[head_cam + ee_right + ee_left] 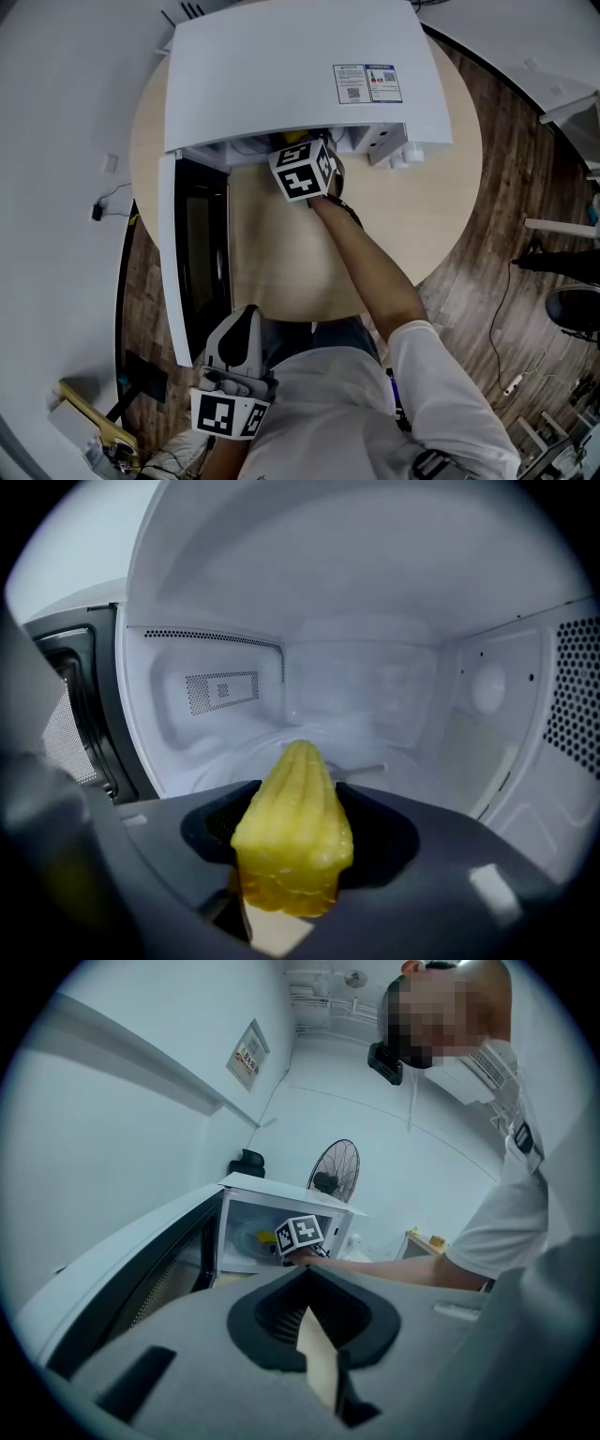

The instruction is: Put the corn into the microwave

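A yellow piece of corn [295, 827] sits between the jaws of my right gripper [302, 171], which is shut on it. The gripper reaches into the open mouth of the white microwave [291, 75], and its fingertips are hidden under the oven's top in the head view. The corn points at the glass turntable [361, 742] inside the white cavity. From the left gripper view the corn [265, 1237] shows just inside the opening. My left gripper [242, 328] hangs back near the person's body, at the table's near edge, shut with nothing in it.
The microwave door [187, 262] stands swung open to the left, along the table's left side. The oven sits on a round beige table [281, 272] over a wooden floor. A fan [333, 1168] stands beyond the microwave. Perforated vents line the cavity's right wall [572, 696].
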The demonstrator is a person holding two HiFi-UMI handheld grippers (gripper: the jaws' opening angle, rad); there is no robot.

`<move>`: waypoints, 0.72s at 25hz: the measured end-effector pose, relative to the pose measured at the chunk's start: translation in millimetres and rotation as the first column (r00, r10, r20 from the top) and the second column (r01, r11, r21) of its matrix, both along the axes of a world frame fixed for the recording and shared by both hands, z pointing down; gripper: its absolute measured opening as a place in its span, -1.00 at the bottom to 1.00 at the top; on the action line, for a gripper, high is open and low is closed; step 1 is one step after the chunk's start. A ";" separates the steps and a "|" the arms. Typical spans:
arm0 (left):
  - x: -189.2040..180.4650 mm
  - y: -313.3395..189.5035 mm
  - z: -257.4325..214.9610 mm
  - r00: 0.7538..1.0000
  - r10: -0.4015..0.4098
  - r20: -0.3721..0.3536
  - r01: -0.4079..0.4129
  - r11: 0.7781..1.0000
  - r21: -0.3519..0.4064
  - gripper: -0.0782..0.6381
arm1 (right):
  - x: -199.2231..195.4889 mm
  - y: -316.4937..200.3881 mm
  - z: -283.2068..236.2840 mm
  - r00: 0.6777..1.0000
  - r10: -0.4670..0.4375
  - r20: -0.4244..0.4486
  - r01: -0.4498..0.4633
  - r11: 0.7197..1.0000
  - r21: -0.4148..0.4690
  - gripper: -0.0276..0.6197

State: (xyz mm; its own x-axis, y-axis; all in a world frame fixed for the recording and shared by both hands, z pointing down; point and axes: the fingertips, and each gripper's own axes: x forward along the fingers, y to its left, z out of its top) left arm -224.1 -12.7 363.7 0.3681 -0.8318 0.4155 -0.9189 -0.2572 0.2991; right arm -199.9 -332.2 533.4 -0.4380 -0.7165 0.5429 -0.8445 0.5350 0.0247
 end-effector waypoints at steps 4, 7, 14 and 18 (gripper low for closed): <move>-1.2 1.5 -0.2 1.000 -0.003 -0.002 0.003 1.000 0.001 -0.79 | 1.5 -3.1 2.4 0.999 0.006 -0.039 -0.006 1.000 0.022 -0.10; -1.5 2.5 1.0 1.000 -0.005 0.000 0.005 1.000 -0.001 -0.79 | 0.7 -6.9 3.5 0.999 0.003 -0.048 -0.002 1.000 0.026 -0.10; 0.0 5.8 1.0 1.000 -0.011 -0.005 0.011 1.000 -0.007 -0.79 | 1.0 -8.2 5.6 0.996 0.004 -0.090 0.000 0.999 0.041 -0.10; 1.4 7.1 1.0 1.000 -0.015 -0.004 0.015 1.000 -0.007 -0.79 | 1.7 -8.8 7.5 0.993 0.006 -0.114 -0.001 0.999 0.044 -0.09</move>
State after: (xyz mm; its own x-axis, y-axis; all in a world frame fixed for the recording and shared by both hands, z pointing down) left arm -222.8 -5.6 364.7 0.3576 -0.8342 0.4199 -0.9212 -0.2415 0.3050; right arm -198.2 -341.0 541.0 -0.3728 -0.7419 0.5573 -0.8365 0.5286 0.1443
